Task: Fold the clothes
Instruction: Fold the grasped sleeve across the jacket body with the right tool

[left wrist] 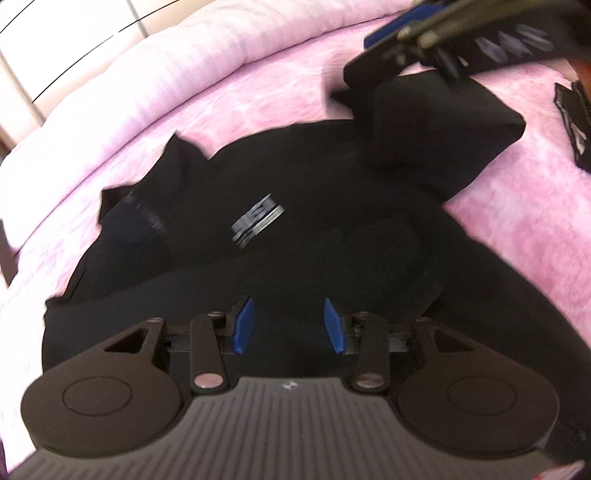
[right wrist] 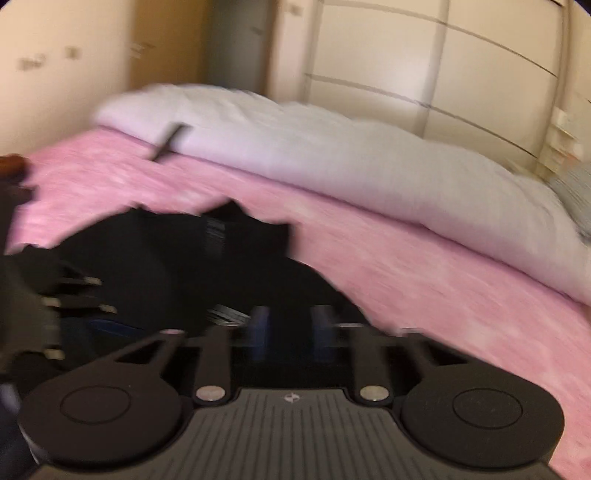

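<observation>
One black garment (left wrist: 295,229) on pink bedspread (left wrist: 517,229), just beneath left hand-held gripper (left wrist: 289,325), fingers apart.

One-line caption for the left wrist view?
Open left gripper over a black shirt on a pink blanket, right gripper near its sleeve.

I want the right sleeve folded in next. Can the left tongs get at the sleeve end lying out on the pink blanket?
Probably yes. The left tongs are open above the black shirt, and the sleeve lies flat and uncovered. Only the right tongs hover near its far edge and might crowd the approach.
</observation>
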